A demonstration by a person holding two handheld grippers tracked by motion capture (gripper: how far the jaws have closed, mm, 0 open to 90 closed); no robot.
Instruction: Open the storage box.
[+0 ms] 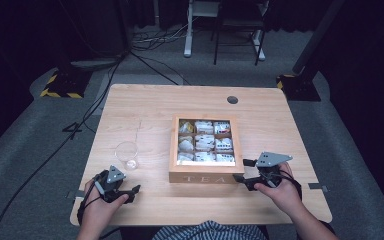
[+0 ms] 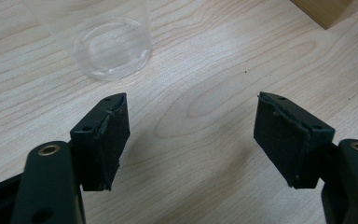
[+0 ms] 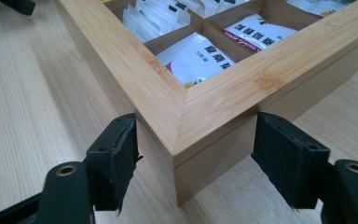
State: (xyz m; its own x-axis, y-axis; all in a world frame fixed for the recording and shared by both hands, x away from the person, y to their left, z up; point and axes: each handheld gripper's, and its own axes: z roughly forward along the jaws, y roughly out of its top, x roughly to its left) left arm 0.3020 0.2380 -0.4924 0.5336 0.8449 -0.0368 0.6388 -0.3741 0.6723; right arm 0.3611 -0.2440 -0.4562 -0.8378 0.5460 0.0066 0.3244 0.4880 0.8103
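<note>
A wooden tea box [image 1: 173, 150] marked TEA stands at the table's middle, its compartments holding white tea bags [image 1: 205, 142]. In the right gripper view the box [image 3: 144, 79] shows its near corner, with a seam between lid frame and base, and tea bags [image 3: 200, 56] inside. My right gripper [image 1: 244, 170] [image 3: 196, 122] straddles that near right corner, one pad against each side face. A clear plastic cup [image 1: 127, 154] [image 2: 112, 46] stands upright and empty left of the box. My left gripper [image 1: 119, 186] [image 2: 191, 100] rests open just short of the cup, with bare table between its pads.
The wooden table [image 1: 145, 105] has a round cable hole [image 1: 232, 99] at the back right. Bare wood lies left of the cup and behind the box. Cables and stand feet [image 1: 62, 82] lie on the grey floor beyond the far edge.
</note>
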